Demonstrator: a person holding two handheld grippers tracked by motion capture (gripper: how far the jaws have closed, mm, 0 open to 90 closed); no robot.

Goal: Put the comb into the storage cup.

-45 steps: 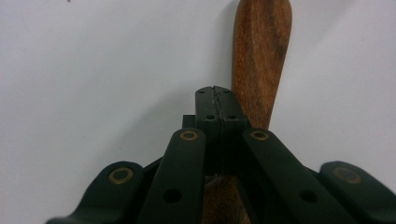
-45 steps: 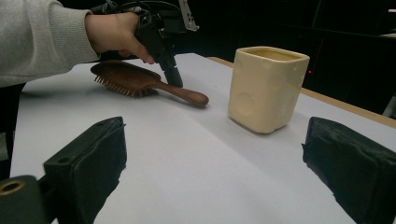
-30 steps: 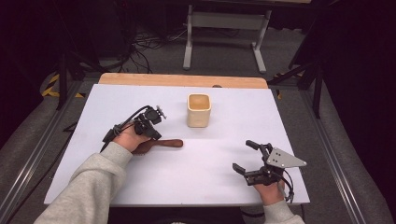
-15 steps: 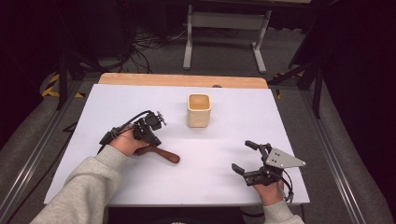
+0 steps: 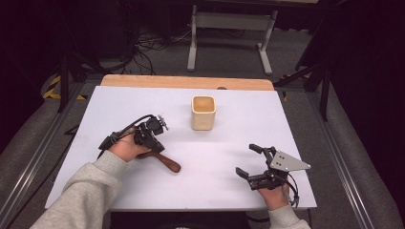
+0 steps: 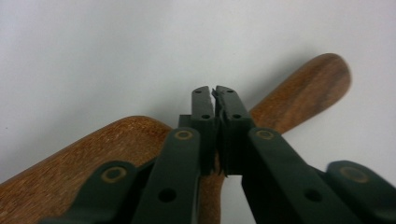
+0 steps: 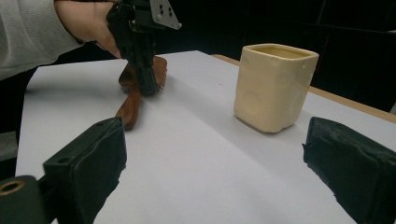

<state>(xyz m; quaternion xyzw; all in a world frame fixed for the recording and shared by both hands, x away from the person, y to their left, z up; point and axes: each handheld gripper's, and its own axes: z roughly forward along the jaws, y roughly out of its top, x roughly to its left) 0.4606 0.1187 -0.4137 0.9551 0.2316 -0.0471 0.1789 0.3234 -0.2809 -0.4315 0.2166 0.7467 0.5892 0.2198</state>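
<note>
While the left tongs [image 5: 154, 143] point down at a wooden spoon [image 5: 162, 161], their jaws stand almost together, with a thin slit between the tips, and they have just been opening a little. Seen from the left gripper view, the tips [image 6: 214, 100] sit over the spoon [image 6: 306, 88] where the handle meets the broad end, and whether the pads press the wood I cannot tell. The spoon lies flat on the white surface [image 5: 239, 119] at the left, near the front, with its handle running toward the right. The right tongs [image 5: 250, 161] hover at the front right with jaws spread wide and nothing between them. From the right gripper view [image 7: 210, 154], their two black jaws frame a cream cup [image 7: 274, 86], which stands upright near the far middle of the surface, well apart from the spoon [image 7: 133, 102].
</note>
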